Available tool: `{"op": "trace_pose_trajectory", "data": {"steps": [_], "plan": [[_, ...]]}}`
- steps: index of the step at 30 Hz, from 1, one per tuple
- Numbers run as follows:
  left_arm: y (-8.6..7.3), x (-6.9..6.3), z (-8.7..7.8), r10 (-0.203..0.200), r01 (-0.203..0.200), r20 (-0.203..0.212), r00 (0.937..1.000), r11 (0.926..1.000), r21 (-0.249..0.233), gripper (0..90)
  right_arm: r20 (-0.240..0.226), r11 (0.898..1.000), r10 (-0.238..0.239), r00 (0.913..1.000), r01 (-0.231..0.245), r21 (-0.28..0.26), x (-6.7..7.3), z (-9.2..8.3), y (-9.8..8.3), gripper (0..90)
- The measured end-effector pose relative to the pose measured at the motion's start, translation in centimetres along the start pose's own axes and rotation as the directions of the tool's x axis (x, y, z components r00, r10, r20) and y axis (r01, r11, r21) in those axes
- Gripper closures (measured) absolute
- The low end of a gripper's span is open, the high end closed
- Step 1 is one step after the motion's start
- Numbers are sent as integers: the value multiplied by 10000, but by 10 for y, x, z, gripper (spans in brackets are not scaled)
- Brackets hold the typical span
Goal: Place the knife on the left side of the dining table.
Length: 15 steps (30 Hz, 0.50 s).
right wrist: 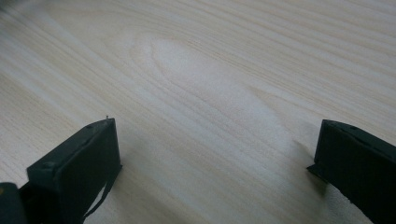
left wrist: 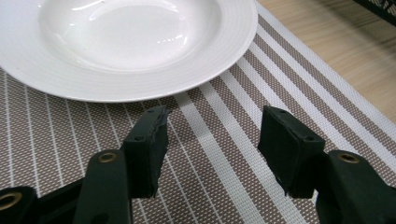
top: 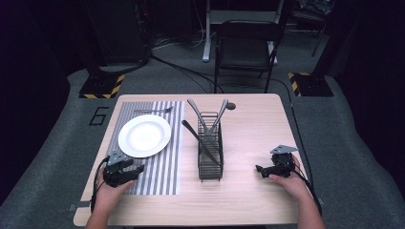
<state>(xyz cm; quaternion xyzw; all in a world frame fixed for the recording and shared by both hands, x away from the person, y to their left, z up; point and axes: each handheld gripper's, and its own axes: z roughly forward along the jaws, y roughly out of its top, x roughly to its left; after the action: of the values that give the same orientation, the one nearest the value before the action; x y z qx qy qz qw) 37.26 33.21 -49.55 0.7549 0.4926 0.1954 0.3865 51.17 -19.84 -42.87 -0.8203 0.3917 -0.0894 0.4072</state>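
Note:
A white plate (top: 144,135) rests on a striped placemat (top: 162,167) on the left half of the wooden table. My left gripper (top: 135,168) hovers over the mat just in front of the plate (left wrist: 126,46), its jaws apart with nothing between them (left wrist: 212,135). A black wire caddy (top: 210,152) stands mid-table and holds several dark utensils. A fork (top: 154,110) lies on the mat behind the plate. My right gripper (top: 261,170) rests low over bare wood at the right, open wide and empty (right wrist: 215,154).
A folding chair (top: 246,47) stands beyond the table's far edge, with cables on the floor. Bare wood (top: 248,200) lies between the caddy and my right hand and along the front edge.

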Motion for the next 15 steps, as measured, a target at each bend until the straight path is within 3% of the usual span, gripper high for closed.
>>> {"op": "trace_pose_trajectory", "data": {"steps": [6,15], "plan": [[8,-3,-6,-632,632,48,9980,9980,-25,463,-4,10000,-2,10000,2,0,0,0,0,0],[20,-10,-13,-902,904,219,9957,9959,-76,485,-5,10000,0,10000,0,8,0,0,0,0]]}}
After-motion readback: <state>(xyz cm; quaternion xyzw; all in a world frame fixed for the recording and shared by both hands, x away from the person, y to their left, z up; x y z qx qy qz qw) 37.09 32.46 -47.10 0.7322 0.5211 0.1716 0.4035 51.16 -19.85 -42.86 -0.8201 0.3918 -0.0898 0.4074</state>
